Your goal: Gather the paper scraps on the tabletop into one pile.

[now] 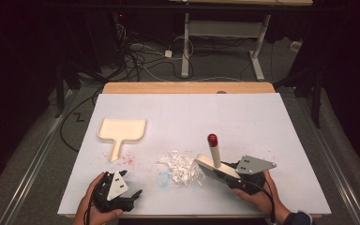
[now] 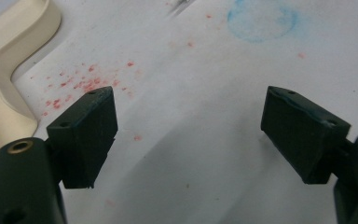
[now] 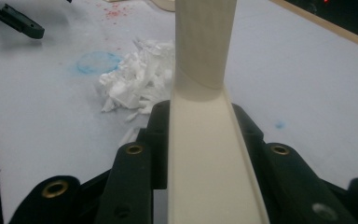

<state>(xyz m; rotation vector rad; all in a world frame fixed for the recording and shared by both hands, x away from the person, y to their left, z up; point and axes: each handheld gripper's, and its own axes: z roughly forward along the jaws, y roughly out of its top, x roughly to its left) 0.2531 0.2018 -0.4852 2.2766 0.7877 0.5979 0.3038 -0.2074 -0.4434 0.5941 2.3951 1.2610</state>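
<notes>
Things left lying on the table

A cream dustpan (image 1: pixel 122 131) sits near the left edge of the white table (image 1: pixel 262 122). Red specks (image 1: pixel 129 160) and a blue ring mark (image 1: pixel 163 178) stain the front part.

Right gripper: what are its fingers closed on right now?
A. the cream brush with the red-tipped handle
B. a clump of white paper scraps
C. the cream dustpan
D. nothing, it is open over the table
A: in the right gripper view the right gripper clamps the cream brush from both sides, and the high view shows its red-tipped handle rising beside the paper scraps, while the dustpan lies apart.
</notes>
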